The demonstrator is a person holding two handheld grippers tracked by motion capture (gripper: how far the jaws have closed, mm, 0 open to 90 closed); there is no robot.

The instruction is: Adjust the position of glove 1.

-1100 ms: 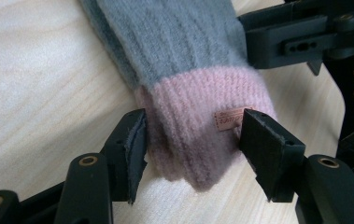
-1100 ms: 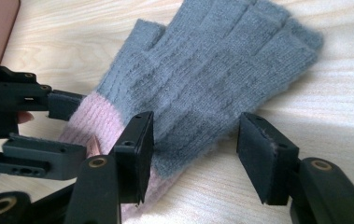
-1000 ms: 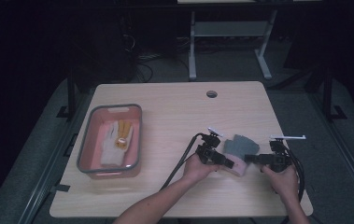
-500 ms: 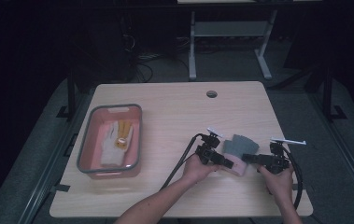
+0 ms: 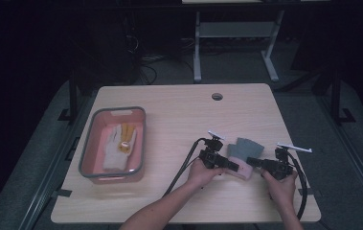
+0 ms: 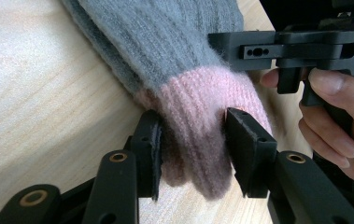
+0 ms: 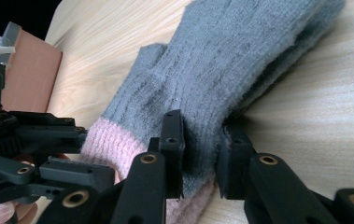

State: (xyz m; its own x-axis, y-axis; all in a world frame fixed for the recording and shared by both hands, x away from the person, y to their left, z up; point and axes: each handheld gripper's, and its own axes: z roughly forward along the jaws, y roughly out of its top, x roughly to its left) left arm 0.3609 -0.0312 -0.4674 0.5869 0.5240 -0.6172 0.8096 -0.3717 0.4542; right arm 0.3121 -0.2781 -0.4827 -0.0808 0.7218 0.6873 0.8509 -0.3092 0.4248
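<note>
Between the two grippers, on the table's near right part, lies the grey-and-pink glove (image 5: 244, 154), long axis running away from them. The left gripper (image 6: 192, 140) has just closed on its pink cuff, the right gripper (image 7: 201, 149) on the grey edge beside it.

High overhead view of table (image 5: 169, 201) — two close gripper-level views, shared glove (image 5: 244, 150)

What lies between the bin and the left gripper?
Bare tabletop, seen in the high view: nothing lies between the bin and the left gripper, which pinches the mitten.
</note>
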